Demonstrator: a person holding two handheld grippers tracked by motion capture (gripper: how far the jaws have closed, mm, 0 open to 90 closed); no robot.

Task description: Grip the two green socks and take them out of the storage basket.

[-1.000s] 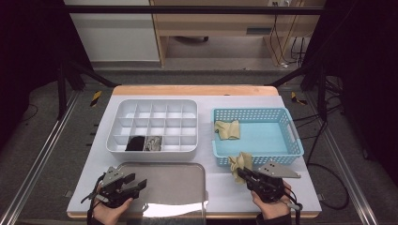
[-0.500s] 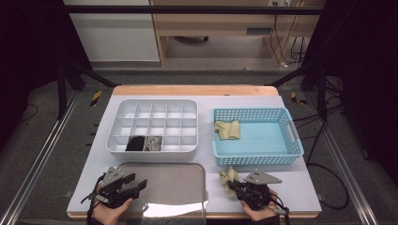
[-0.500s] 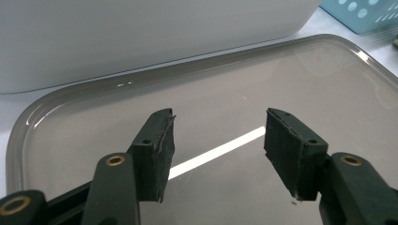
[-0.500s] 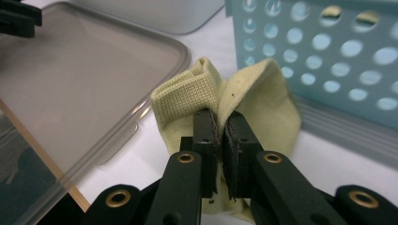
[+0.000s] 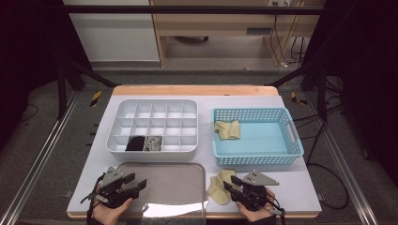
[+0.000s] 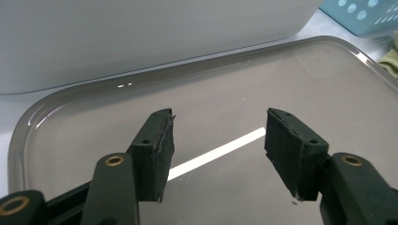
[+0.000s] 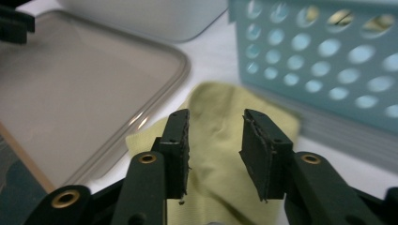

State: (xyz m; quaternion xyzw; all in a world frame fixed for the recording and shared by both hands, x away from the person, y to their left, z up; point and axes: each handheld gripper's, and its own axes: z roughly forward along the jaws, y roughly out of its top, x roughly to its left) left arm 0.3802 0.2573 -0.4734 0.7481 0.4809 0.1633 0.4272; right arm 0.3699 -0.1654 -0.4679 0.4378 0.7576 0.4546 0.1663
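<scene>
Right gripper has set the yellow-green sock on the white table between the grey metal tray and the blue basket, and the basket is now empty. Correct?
Not quite. The blue perforated plastic basket holds another yellow-green sock, as the high view shows. The rest stands: the yellow-green sock on the table lies between grey metal tray and basket, by the right gripper.

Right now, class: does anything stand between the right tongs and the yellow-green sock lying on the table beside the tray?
Nothing visible does. The right tongs stand open directly over the yellow-green sock, which lies between the metal tray and the blue basket.

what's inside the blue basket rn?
One yellow-green sock lies in the blue basket, at its left end; the rest of the floor looks bare. The near wall hides the strip of floor just behind it.
</scene>
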